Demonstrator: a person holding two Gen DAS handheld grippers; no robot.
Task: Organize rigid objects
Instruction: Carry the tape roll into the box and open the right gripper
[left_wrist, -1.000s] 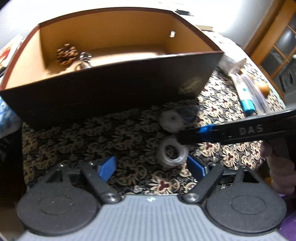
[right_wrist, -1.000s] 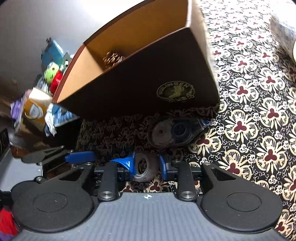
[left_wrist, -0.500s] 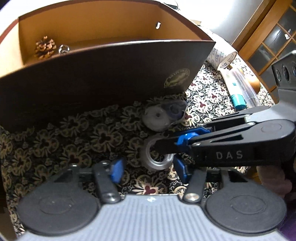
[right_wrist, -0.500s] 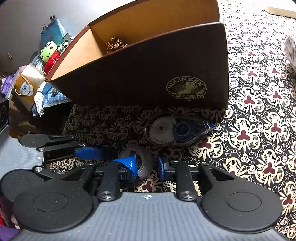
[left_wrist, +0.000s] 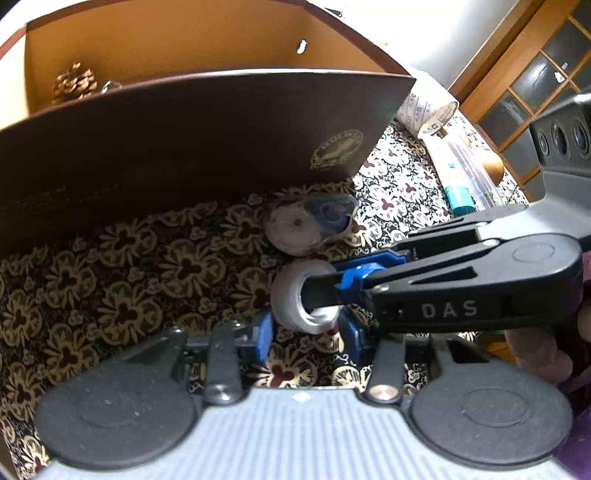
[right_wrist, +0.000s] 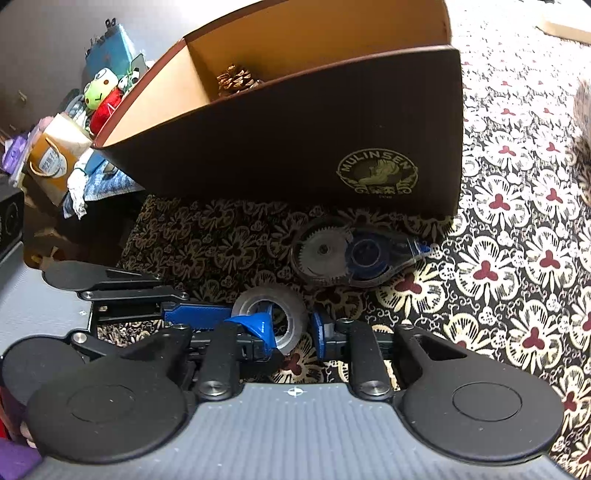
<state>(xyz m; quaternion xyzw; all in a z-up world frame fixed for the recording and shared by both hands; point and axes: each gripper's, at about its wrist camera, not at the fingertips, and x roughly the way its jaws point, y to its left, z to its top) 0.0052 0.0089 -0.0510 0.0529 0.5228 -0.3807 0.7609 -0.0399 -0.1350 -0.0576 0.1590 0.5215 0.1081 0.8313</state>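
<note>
box: dark brown cardboard box (right_wrist: 295, 147) with tan inside, gold logo
tabletop: black cloth-covered tabletop (right_wrist: 517, 240), cream-and-maroon flowers
tape: clear, greyish tape roll (right_wrist: 273, 314)

My right gripper (right_wrist: 293, 334): clamped on tape roll (right_wrist: 273, 314), one finger through its core | left gripper (right_wrist: 207, 317): closing beside roll | tape dispenser (right_wrist: 351, 254): just beyond, before box (right_wrist: 295, 147) | pinecone (right_wrist: 238, 79): inside box

box wall (right_wrist: 295, 147) ahead, cloth (right_wrist: 517, 258) free rightward

Both claws narrowed around tape roll (left_wrist: 301, 301), apparently lifted
</note>
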